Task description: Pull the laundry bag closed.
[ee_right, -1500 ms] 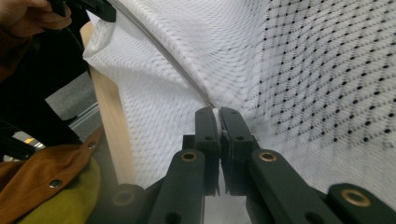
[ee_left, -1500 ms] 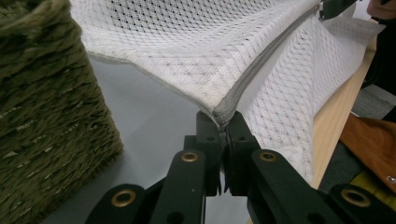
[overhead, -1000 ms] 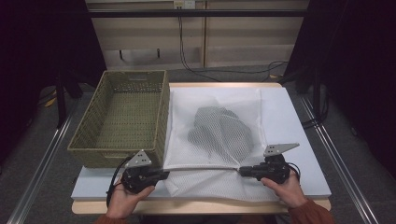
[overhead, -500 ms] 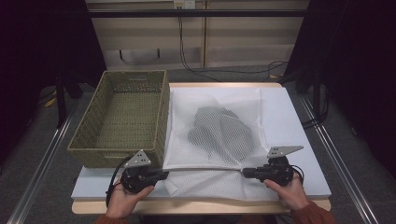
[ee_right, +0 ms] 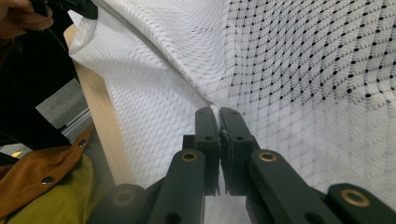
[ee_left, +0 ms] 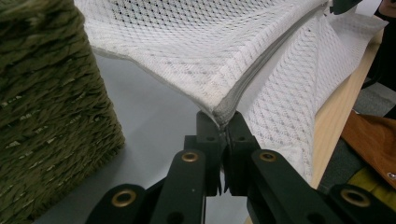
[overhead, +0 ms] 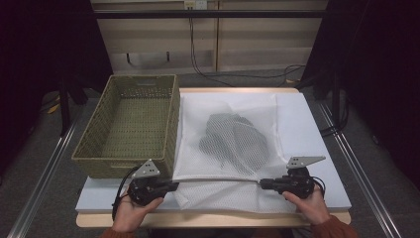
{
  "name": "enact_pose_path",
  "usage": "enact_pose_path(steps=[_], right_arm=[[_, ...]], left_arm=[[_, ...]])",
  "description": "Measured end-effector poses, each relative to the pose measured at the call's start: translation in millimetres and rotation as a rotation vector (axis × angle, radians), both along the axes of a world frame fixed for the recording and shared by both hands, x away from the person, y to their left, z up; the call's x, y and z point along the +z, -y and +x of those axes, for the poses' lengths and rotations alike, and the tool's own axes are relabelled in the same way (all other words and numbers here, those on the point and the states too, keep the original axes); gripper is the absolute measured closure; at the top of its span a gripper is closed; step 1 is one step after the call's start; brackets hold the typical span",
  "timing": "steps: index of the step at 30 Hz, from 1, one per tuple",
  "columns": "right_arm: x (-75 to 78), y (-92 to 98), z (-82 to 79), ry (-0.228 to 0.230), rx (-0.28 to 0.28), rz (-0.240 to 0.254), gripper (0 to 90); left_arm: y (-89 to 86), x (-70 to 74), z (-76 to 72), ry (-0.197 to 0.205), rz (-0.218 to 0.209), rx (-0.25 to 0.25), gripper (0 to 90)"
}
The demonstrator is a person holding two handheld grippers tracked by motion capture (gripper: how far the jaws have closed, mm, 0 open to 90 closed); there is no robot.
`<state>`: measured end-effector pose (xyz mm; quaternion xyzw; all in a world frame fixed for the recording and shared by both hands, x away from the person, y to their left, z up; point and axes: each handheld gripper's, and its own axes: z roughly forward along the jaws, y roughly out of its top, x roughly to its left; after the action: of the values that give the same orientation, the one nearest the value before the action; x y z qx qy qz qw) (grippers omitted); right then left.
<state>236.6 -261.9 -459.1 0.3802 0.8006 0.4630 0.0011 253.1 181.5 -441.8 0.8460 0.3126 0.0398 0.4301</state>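
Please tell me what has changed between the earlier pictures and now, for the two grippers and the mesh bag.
The right gripper shifted slightly outward along the near edge. The left gripper stayed put. Both remain shut on the white mesh bag at its zipper edge; the dark garment inside and the woven basket are unchanged.

Overhead light falls evenly on the table (overhead: 317,129), while the room around it sinks into near black. The high view looks soft and slightly grainy. In both gripper views the mesh bag (ee_left: 196,51) is sharp mid-frame, and the bottom corners blur.
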Motion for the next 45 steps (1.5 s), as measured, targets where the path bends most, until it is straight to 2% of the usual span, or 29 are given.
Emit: enact_pose_path(steps=[45], right_arm=[[-1.2,19.8,-7.0,-0.009,-0.066,0.002,86.9]], left_arm=[[-2.5,-0.3,-0.4,-0.004,-0.004,0.006,87.1]])
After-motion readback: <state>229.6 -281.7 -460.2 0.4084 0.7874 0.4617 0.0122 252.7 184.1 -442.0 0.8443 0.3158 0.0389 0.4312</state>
